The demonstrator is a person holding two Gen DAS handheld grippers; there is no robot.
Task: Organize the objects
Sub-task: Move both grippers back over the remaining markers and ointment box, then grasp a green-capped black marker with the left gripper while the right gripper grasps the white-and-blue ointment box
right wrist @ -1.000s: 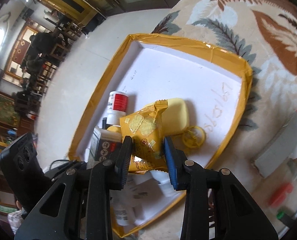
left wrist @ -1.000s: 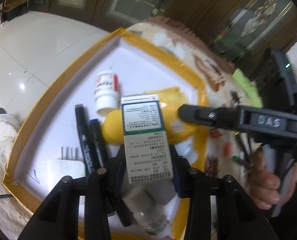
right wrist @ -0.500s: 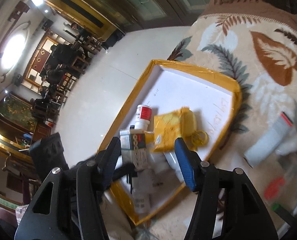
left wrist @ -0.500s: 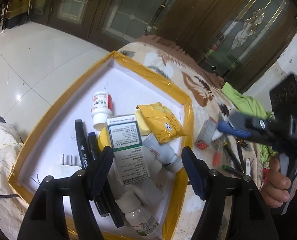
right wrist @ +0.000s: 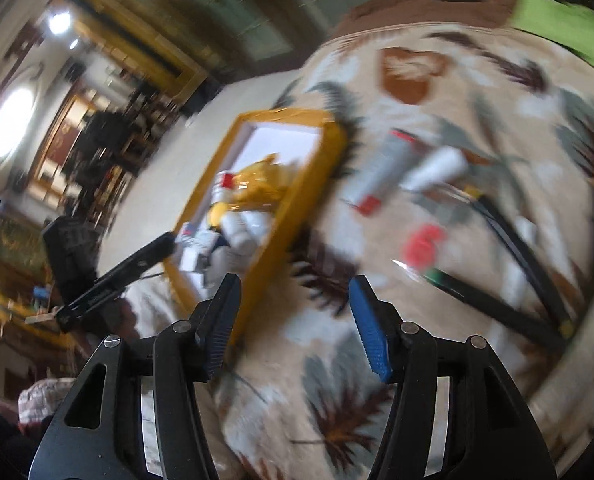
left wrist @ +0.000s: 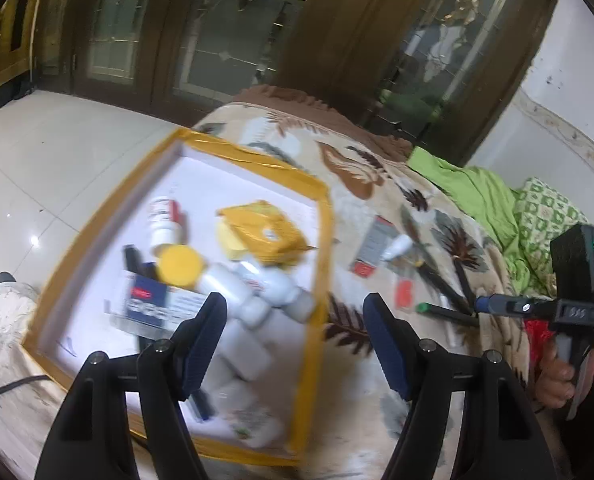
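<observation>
Your left gripper (left wrist: 295, 332) hangs over the tray (left wrist: 324, 248), fingers wide, nothing held. The tray holds a box (left wrist: 149, 300), bottles (left wrist: 253, 284) and a yellow packet (left wrist: 269, 232). Your right gripper (right wrist: 293, 320), fingers wide and empty, is over the blanket (right wrist: 437, 92), beside a tube (right wrist: 381, 168) and pens (right wrist: 497, 304).
</observation>
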